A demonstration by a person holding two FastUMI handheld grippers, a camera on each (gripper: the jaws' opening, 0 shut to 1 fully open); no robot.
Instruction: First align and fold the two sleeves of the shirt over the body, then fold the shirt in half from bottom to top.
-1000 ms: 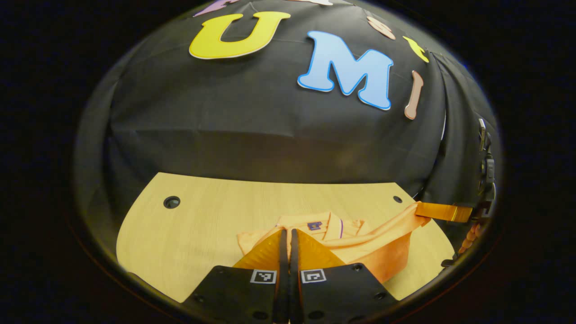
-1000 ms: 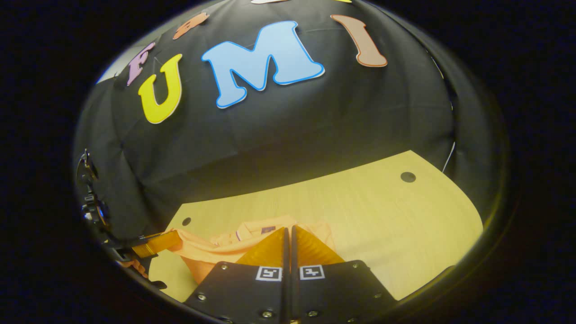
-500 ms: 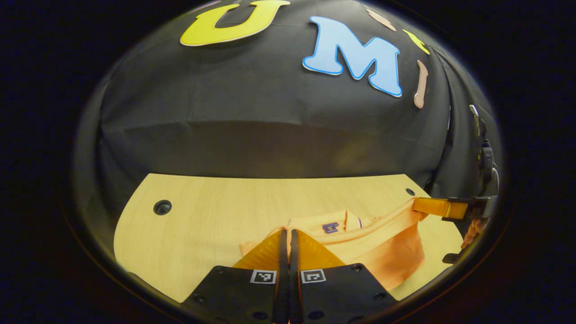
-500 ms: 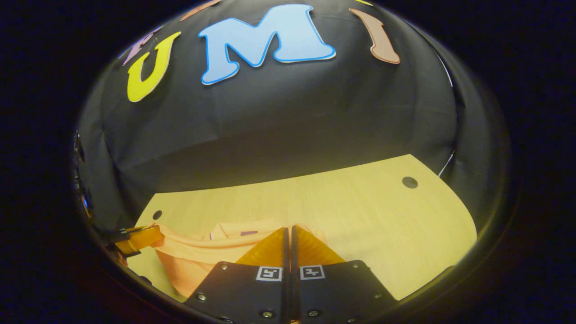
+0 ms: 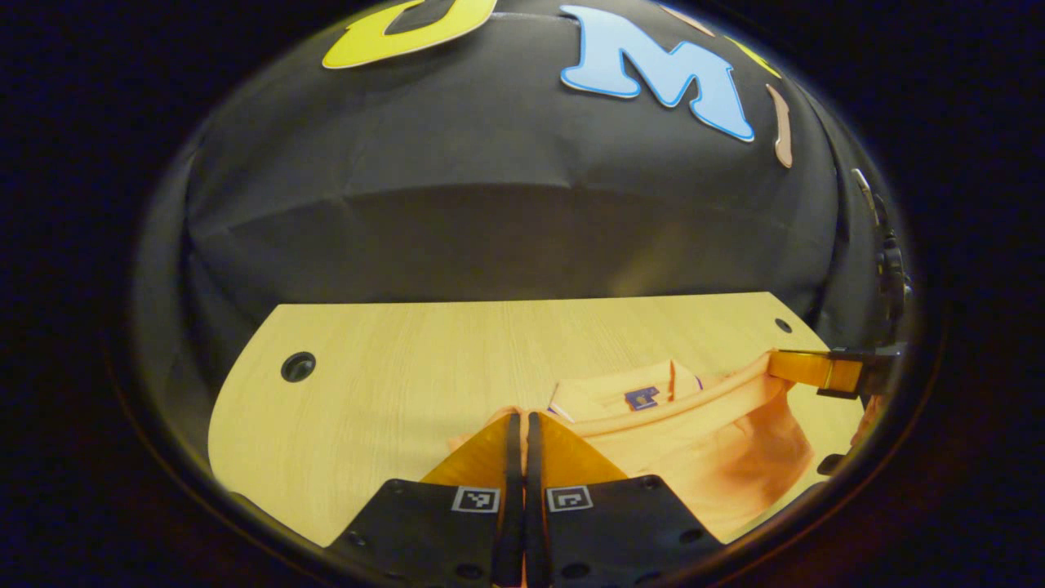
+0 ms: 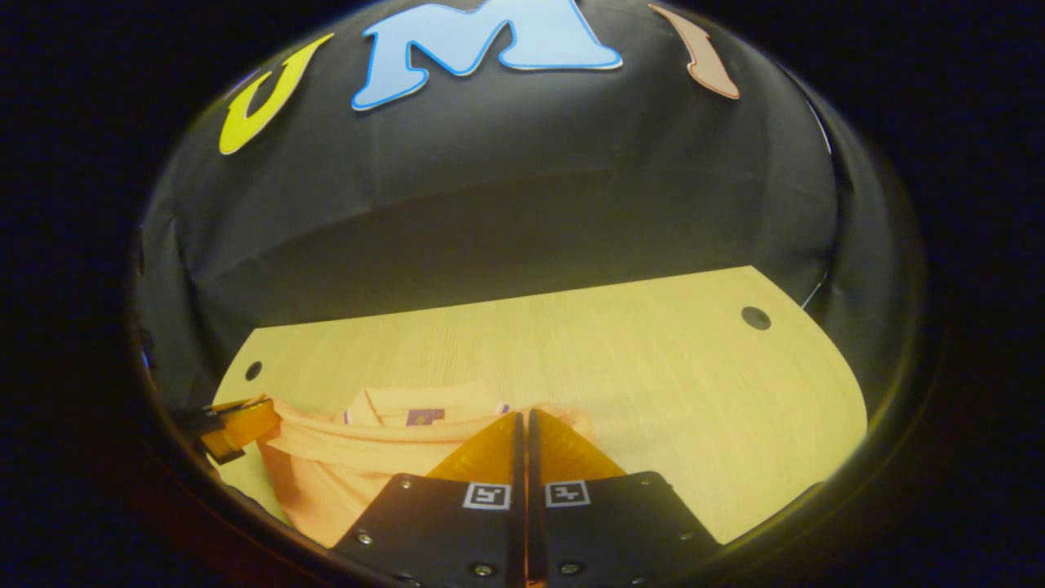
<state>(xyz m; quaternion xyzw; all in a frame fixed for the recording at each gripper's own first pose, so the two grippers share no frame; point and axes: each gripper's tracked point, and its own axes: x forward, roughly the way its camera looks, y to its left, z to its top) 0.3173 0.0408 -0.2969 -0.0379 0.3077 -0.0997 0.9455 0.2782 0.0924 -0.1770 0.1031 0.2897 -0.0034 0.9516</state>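
Orange cloth: the shirt (image 5: 694,441) lies on your table, and its bottom hem is lifted off the wood and stretched in a line between your two grippers.
Table: pale wood (image 5: 392,384), with a round dark hole (image 5: 298,367) near its far left corner in the left gripper view and another hole (image 6: 755,318) near the far right corner in the right gripper view.
Left gripper: your left gripper (image 5: 519,420) has its fingers pressed together with a corner of the hem pinched between them; in the right gripper view you see the same gripper (image 6: 245,420) at the left edge, gripping the end of the raised hem.
Right gripper: your right gripper (image 6: 522,418) is likewise closed flat on the cloth at the hem's other corner; in the left gripper view it shows at the right edge (image 5: 804,369), with the hem running up to it.
Collar: the collar (image 6: 424,406), with a small purple tag (image 6: 425,416), lies flat on the table just beyond the raised hem.
Fold: the lifted lower part hangs in a loose sag under the hem, above the shirt's body; you cannot tell from here how the sleeves lie.
Wall: black cloth (image 5: 490,204) hangs behind the table's far edge.
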